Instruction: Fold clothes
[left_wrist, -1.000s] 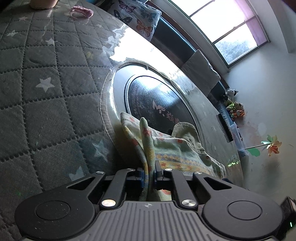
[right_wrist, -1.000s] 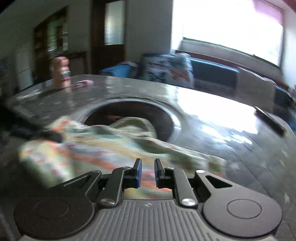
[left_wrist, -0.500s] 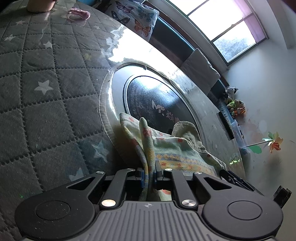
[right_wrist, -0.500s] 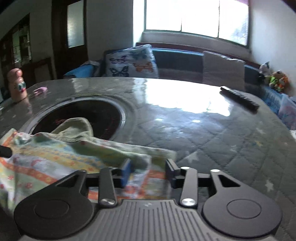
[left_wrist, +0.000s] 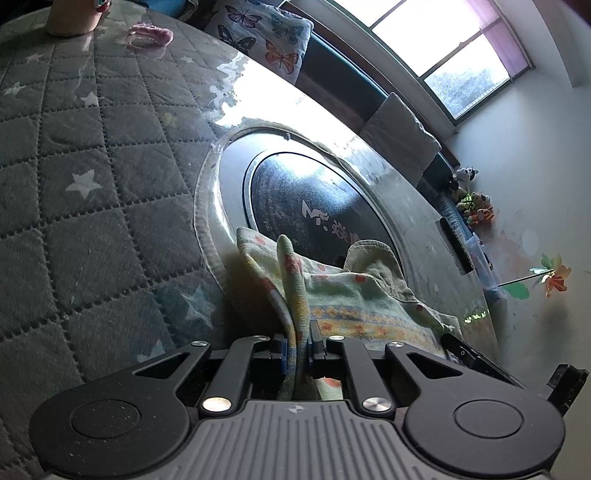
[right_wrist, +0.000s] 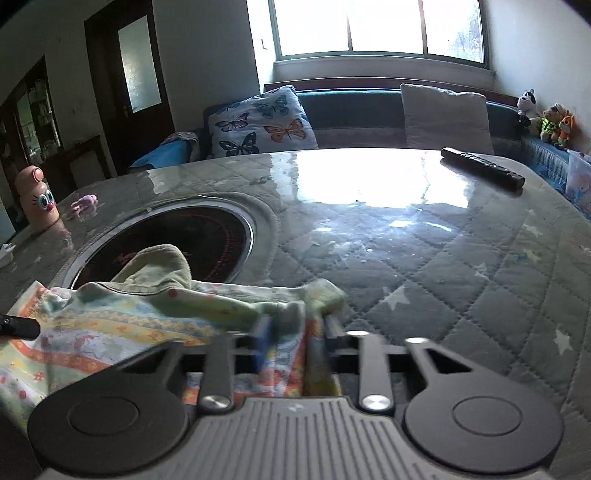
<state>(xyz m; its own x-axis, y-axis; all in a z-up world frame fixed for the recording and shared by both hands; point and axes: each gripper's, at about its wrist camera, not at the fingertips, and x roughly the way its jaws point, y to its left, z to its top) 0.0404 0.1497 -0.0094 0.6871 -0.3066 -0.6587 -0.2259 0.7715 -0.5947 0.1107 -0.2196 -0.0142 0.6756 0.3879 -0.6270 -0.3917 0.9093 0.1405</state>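
A small patterned garment (left_wrist: 354, 295), pale green with yellow and orange bands, lies over the edge of the round black cooktop (left_wrist: 317, 206) set in the table. My left gripper (left_wrist: 297, 345) is shut on a bunched edge of it. In the right wrist view the same garment (right_wrist: 122, 321) spreads to the left. My right gripper (right_wrist: 297, 332) has its fingers closing around the garment's right corner; the fingers are motion-blurred, with cloth between them. The tip of the left gripper (right_wrist: 18, 326) shows at the left edge.
The table wears a grey quilted cover with stars (right_wrist: 461, 266). A remote control (right_wrist: 482, 168) lies far right. A pink figurine (right_wrist: 37, 201) and a small pink object (right_wrist: 85, 203) stand far left. A sofa with a butterfly cushion (right_wrist: 258, 125) is behind.
My right gripper opened, moved onto the garment's right corner, and its fingers have come closer together around the cloth. The left gripper kept its hold and barely moved.
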